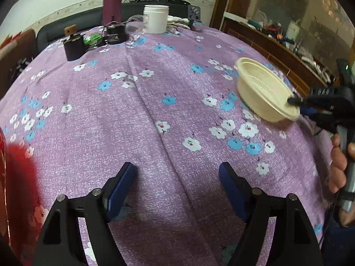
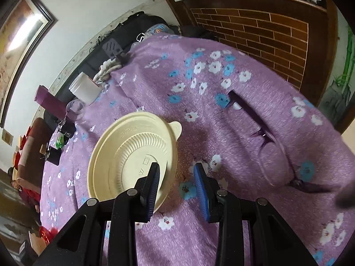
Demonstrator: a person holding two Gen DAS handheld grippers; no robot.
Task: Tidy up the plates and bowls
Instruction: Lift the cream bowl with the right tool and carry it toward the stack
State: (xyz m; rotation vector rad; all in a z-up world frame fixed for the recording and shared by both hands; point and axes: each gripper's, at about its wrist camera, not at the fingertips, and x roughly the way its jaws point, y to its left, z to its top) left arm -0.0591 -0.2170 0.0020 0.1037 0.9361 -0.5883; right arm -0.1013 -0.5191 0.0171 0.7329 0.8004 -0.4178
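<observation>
Left claw: jaws apart, empty, above the floral-clothed surface.
Right claw: cream plastic bowl hangs on one finger; jaws not clamped on it.
Bowl: tilted, off the cloth.

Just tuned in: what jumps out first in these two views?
The cream bowl, tilted above the floral purple tablecloth at the table's right side, with the right gripper at its rim. The left gripper hangs open over bare cloth. At the far edge stand a purple bottle and white jar.
</observation>
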